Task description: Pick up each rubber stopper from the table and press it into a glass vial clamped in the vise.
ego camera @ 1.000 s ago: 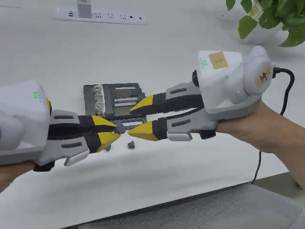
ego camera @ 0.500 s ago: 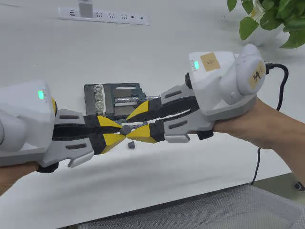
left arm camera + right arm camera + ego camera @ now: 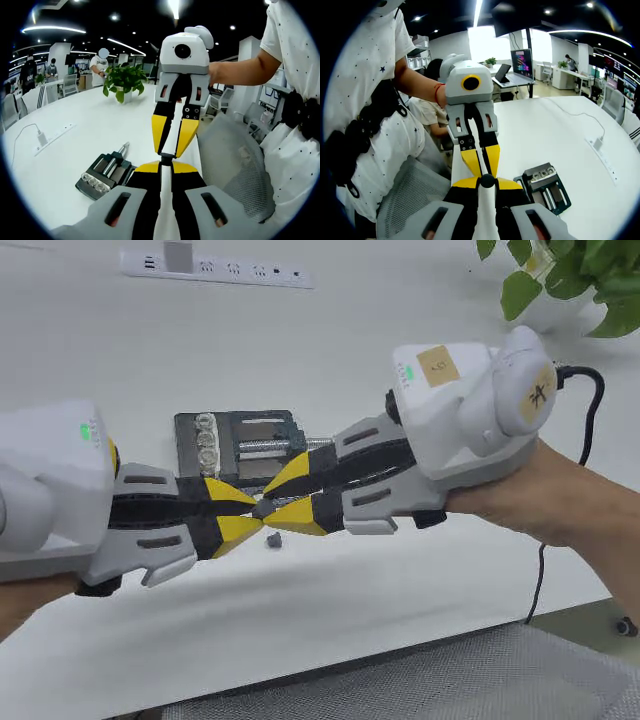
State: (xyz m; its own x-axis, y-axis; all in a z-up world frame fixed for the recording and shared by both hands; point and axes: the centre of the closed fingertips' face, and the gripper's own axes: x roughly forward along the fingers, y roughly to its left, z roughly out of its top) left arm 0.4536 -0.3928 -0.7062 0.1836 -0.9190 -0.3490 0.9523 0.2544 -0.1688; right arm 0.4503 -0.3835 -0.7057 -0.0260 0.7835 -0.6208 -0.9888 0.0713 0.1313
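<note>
Rubber stopper (image 3: 487, 181): small, dark, rounded plug

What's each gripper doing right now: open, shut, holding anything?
Left gripper: shut on the rubber stopper.
Right gripper: shut on that same stopper, tip to tip with the left.

**Two hand-held grippers, nose to nose**

The left hand-held gripper (image 3: 165, 161) reaches in from the left and the right hand-held gripper (image 3: 268, 508) from the right. Their yellow tips meet head-on. Both pairs of jaws are drawn nearly together, pinching one rubber stopper (image 3: 487, 181) where they meet. The right hand (image 3: 520, 495) grips its white housing from behind, with the forearm trailing off right.
</note>
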